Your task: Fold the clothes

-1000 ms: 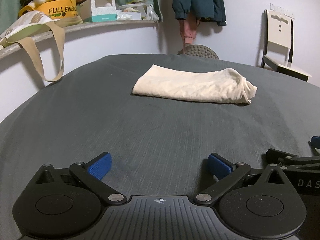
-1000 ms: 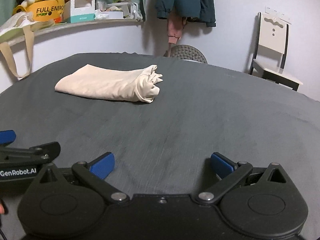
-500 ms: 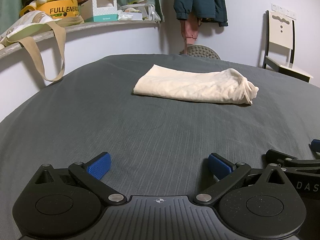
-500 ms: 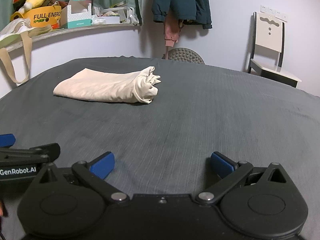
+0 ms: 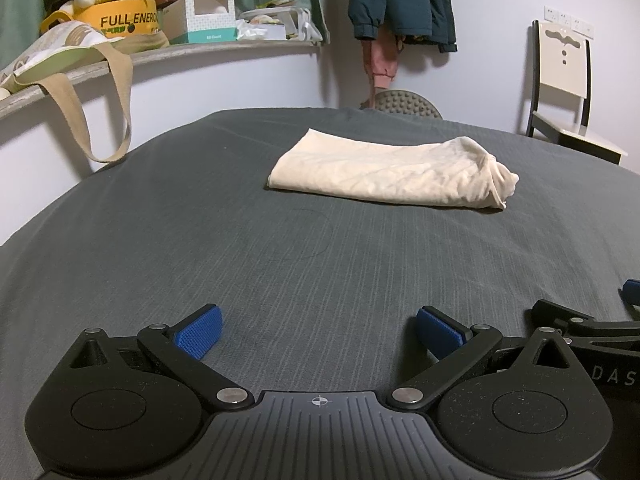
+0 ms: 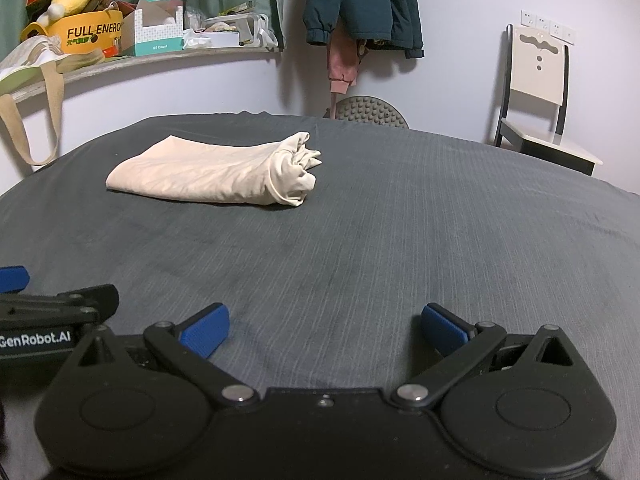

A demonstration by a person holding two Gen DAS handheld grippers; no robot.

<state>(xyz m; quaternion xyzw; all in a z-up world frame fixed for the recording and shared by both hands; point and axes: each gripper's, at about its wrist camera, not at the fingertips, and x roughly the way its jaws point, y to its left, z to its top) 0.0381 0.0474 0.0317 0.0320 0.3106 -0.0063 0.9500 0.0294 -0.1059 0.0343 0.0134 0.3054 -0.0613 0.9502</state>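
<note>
Both my grippers, left (image 5: pixel 318 330) and right (image 6: pixel 324 328), spread wide, holding nothing. Cream garment (image 5: pixel 390 172) folded on grey bedsheet (image 5: pixel 168 240), well ahead of both. Over last second garment barely shifted in view; no approach. Fold looks finished, I judge.
</note>
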